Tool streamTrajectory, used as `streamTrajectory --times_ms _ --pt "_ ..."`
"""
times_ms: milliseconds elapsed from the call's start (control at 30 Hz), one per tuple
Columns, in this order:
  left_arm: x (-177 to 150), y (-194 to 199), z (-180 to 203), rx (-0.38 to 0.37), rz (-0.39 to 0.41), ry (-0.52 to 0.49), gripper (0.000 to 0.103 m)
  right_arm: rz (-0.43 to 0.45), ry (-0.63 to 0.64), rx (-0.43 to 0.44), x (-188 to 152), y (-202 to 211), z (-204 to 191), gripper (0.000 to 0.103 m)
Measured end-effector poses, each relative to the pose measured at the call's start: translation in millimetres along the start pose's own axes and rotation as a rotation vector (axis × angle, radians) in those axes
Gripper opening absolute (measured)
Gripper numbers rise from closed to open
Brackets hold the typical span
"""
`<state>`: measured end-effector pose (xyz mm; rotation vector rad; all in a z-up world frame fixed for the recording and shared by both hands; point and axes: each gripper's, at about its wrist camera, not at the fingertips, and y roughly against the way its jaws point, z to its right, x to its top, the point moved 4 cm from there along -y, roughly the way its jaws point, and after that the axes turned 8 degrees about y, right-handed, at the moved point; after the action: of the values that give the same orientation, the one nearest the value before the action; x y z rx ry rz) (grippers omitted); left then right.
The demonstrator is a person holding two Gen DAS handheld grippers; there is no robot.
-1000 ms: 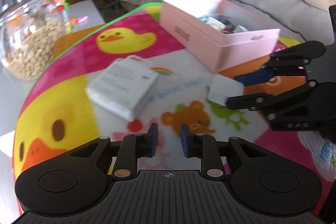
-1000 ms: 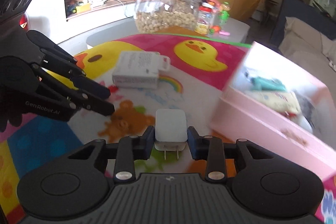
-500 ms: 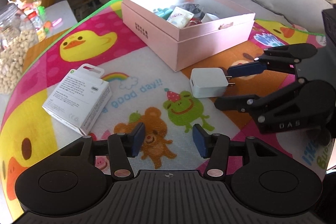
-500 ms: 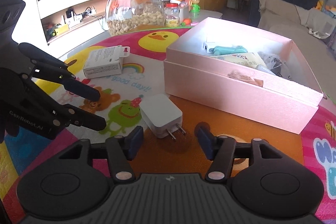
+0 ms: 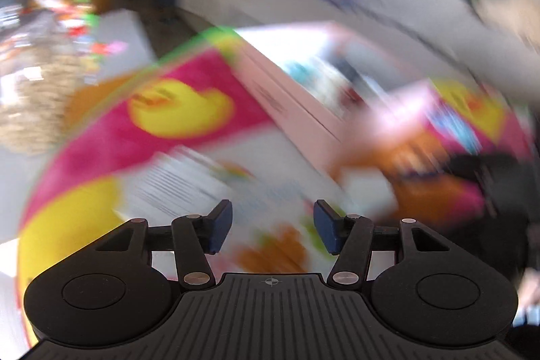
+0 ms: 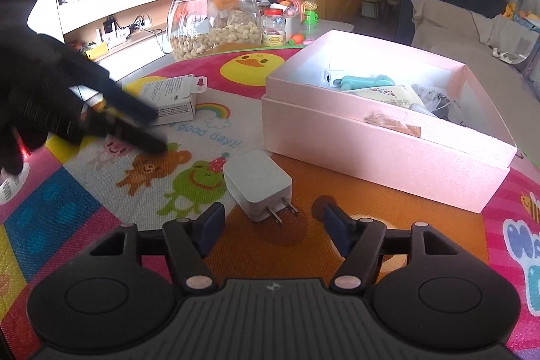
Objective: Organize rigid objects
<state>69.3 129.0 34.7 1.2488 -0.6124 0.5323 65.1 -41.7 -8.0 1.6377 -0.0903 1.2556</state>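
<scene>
A white plug adapter (image 6: 258, 188) lies on the colourful play mat (image 6: 189, 130), prongs toward my right gripper (image 6: 270, 226), which is open just behind it, not touching. A white retail box (image 6: 170, 98) lies further left; in the blurred left wrist view it (image 5: 175, 188) sits ahead of my open, empty left gripper (image 5: 272, 226). The left gripper also shows blurred in the right wrist view (image 6: 135, 127), near the white box. An open pink box (image 6: 388, 130) holds several small items.
A glass jar of nuts (image 6: 216, 22), small bottles (image 6: 275, 27) and toys stand past the mat's far edge. A grey sofa (image 6: 472, 32) lies behind the pink box. The left wrist view is heavily motion-blurred.
My right gripper let go of the adapter and opened wide, backing off slightly. My left gripper opened and is swinging fast toward the white retail box.
</scene>
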Motion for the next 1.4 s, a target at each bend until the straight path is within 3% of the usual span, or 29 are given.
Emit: streamTrajectory --times_ms 100,167,300,400,500,667,733,933,1100,1167,1233,1300,1400 --pt "17.7 -6.1 -46.4 0.103 0.096 0.167 0.056 -0.001 0.004 0.0 0.3 -0.1 -1.1 0.068" --pt "21.3 -15.6 -76.4 0.125 0.11 0.283 0.056 -0.001 0.003 0.001 0.4 -0.2 -0.6 0.069" --pt "10.5 -29.9 -101.5 0.014 0.022 0.422 0.056 0.0 0.004 0.002 0.1 0.0 -0.9 0.069" --pt "-2.1 -28.3 -81.0 -0.047 -0.016 0.327 0.057 -0.003 0.008 0.009 0.8 -1.3 -1.1 0.073" --pt "-13.4 -24.8 -52.3 -0.046 -0.024 0.19 0.061 -0.006 0.018 0.007 0.9 -1.5 -3.5 0.075" --pt "-13.9 -7.0 -17.0 0.101 0.068 0.0 0.057 -0.007 0.02 0.004 0.9 -1.9 -4.1 0.075" --pt "-12.8 0.0 -5.1 0.096 0.09 -0.052 0.057 -0.007 0.02 0.002 0.7 -1.8 -4.1 0.075" --pt "-21.9 -18.5 11.2 0.091 0.011 -0.114 0.058 -0.007 0.019 0.001 0.8 -1.7 -3.3 0.076" --pt "-27.5 -22.6 24.2 0.037 -0.009 -0.164 0.078 -0.007 0.016 0.001 0.8 -1.9 -2.8 0.076" --pt "-26.6 -23.0 25.9 0.032 -0.012 -0.165 0.077 -0.006 0.016 0.001 0.8 -1.9 -2.9 0.076" --pt "-22.7 -20.7 22.0 0.05 0.008 -0.145 0.074 -0.007 0.016 0.001 0.8 -1.8 -2.9 0.076" --pt "-19.1 -19.7 15.7 0.115 0.044 -0.136 0.072 -0.007 0.016 0.001 0.8 -1.9 -2.8 0.076" --pt "-17.6 -23.7 3.4 0.176 0.025 -0.129 0.074 -0.007 0.017 0.002 0.7 -1.8 -2.9 0.076"
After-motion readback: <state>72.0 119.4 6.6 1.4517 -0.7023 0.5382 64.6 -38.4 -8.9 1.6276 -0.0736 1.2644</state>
